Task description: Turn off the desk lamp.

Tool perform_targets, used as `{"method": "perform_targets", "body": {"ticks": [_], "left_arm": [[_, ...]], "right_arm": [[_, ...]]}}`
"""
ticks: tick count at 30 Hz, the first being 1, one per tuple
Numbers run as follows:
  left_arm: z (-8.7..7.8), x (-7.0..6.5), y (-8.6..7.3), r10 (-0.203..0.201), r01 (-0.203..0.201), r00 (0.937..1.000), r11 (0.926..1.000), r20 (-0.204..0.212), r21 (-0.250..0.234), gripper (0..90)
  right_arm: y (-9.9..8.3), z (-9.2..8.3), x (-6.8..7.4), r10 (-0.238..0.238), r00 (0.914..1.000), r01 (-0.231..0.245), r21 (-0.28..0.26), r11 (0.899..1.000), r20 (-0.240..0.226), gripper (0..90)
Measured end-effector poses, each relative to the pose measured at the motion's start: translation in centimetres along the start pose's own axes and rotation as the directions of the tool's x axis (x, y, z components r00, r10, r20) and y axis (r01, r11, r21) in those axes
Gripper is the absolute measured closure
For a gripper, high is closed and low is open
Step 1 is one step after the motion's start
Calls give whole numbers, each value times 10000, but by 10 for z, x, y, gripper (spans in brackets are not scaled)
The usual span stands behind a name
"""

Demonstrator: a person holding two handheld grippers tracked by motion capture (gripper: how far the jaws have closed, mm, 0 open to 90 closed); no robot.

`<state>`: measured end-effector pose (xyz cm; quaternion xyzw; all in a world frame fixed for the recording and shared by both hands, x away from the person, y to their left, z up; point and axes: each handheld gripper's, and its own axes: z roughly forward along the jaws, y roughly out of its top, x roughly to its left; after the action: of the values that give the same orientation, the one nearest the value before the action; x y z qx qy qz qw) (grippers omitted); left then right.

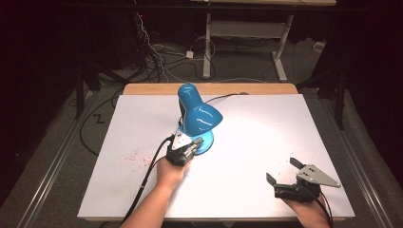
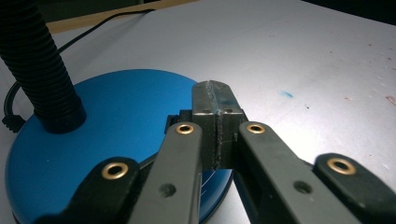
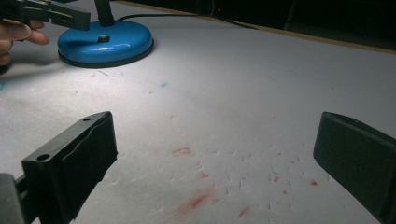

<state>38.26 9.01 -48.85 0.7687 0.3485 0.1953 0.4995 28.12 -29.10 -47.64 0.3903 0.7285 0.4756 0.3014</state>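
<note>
Left tongs at the lamp base, right tongs idle.

Your right tongs (image 1: 284,172) hover released near the counter's (image 1: 266,123) near right corner, grasping nothing. Your left tongs (image 2: 215,100) are clenched, tips over the base (image 2: 112,126), likely at its switch (image 3: 103,38); whether they touch is hidden. The lamp (image 1: 197,118) stands mid-counter toward the far edge; next, probably a short press down.
</note>
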Motion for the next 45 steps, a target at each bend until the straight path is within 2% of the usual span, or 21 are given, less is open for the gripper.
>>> {"method": "perform_targets", "body": {"ticks": [8,15,21,28,45], "left_arm": [[11,0,6,183,-163,9989,9987,-421,473,879],[15,2,7,-207,262,9970,9969,-743,738,879],[15,6,7,-559,617,9960,9946,-698,839,879],[16,8,7,-526,567,9976,9940,-458,932,880],[17,8,7,-645,691,9966,9930,-509,960,880]], "right_arm": [[0,0,0,43,10000,-43,-3,10000,-30,3],[-1,1,0,150,9999,-150,11,9999,-63,3],[-1,1,0,221,9997,-221,8,9998,-99,3],[-1,0,-1,210,9998,-211,-46,9998,-62,3],[-1,1,1,188,9998,-188,11,9998,-68,3]]}}
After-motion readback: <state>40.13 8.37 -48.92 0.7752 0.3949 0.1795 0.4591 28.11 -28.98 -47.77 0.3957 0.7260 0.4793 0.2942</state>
